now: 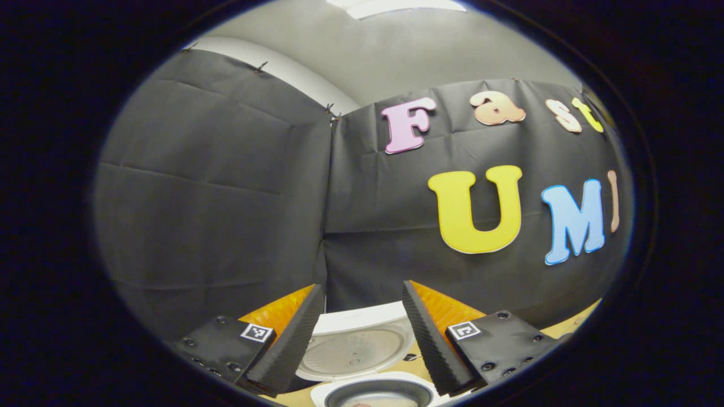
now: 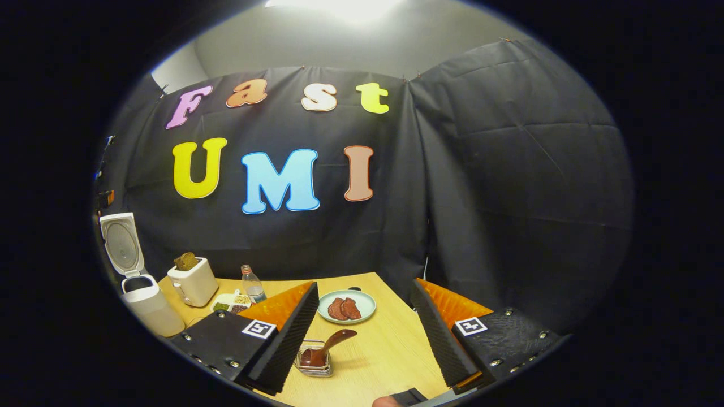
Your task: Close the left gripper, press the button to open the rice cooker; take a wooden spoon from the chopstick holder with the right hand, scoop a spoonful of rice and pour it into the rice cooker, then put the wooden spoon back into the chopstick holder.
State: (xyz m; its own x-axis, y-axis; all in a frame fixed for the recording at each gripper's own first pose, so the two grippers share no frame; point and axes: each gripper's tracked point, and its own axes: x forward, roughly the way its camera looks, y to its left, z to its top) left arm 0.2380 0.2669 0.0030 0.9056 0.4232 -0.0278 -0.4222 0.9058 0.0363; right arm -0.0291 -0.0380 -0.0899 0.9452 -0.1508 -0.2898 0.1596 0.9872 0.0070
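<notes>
In the left gripper view the left gripper [image 1: 362, 333] stood with its jaws spread wide and nothing between them; the inner faces of its fingers [image 1: 288, 345] were ribbed, wedge-shaped pads tapering upward. Between them, lower down, sat the rice cooker [image 1: 373, 390], a white, smooth, rounded body with its lid [image 1: 356, 345] already swung up and back, showing a circular, dull metal inner plate. The cooker's round inner pot had a dark grey rim, and its contents could not be made out. A strip of pale wooden table [image 1: 571, 325] showed at the right edge. In the right gripper view the right gripper [image 2: 365, 333] was likewise released, fingers apart and holding nothing, its ribbed pads [image 2: 435, 339] flanking the light, wood-grained table [image 2: 384, 350]. Just beside the left finger stood the chopstick holder [image 2: 314, 364], a small, clear, squarish container, with the wooden spoon [image 2: 328, 346] resting in it: dark, glossy, reddish-brown, bowl end down and handle leaning up to the right. Beyond it lay a round, pale green plate [image 2: 365, 302] carrying two flat, reddish-brown slices. Farther left were a compartmented tray of grains [image 2: 229, 304], a clear plastic bottle [image 2: 253, 285] standing upright, and a boxy cream toaster [image 2: 195, 282] with a brown slice of bread [image 2: 185, 260] sticking out of its slot. At the far left edge the cooker appeared again, lid upright, well apart from the spoon and holder.
</notes>
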